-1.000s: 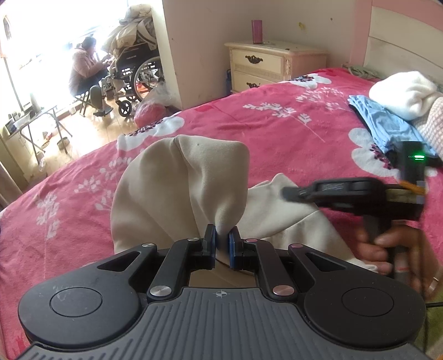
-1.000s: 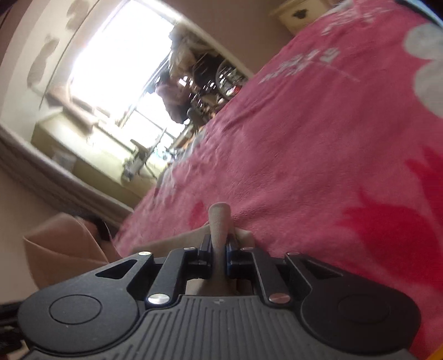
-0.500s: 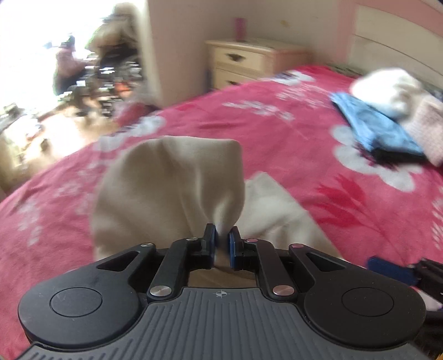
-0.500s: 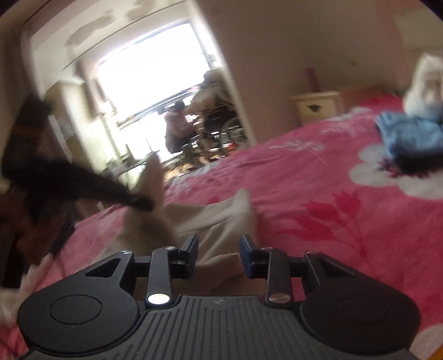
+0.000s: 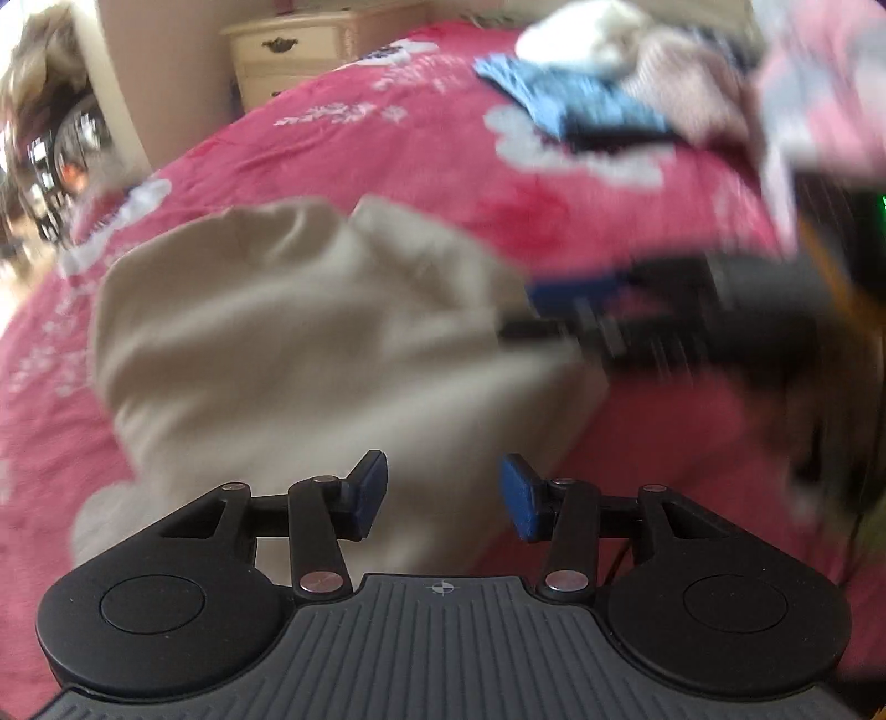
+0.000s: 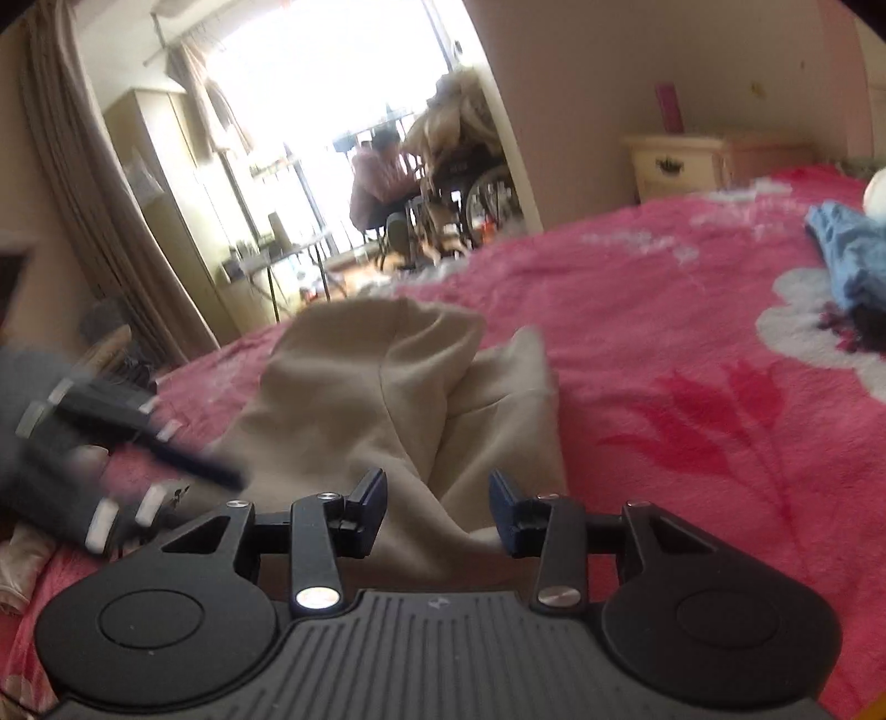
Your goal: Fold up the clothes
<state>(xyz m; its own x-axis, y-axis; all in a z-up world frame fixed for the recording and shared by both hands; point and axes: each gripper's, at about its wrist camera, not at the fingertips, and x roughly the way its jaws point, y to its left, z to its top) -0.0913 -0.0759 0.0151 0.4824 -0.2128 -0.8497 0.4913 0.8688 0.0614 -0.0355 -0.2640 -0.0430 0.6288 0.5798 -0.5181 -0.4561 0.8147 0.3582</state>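
Both grippers stand with jaws wide apart and hold nothing. The left gripper (image 5: 443,490) hangs over the near part of the beige garment (image 5: 310,354); the right gripper (image 6: 437,512) does the same from beside it. The garment lies bunched on the pink bed (image 6: 664,343), near its front edge. Farther toward the headboard end lie blue cloth (image 5: 559,99) and white cloth (image 5: 581,33). A nightstand (image 6: 681,160) stands beyond the bed's far side.

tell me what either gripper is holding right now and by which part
Nothing is held. The left gripper and right gripper are both open, and the beige garment lies loose on the bed.
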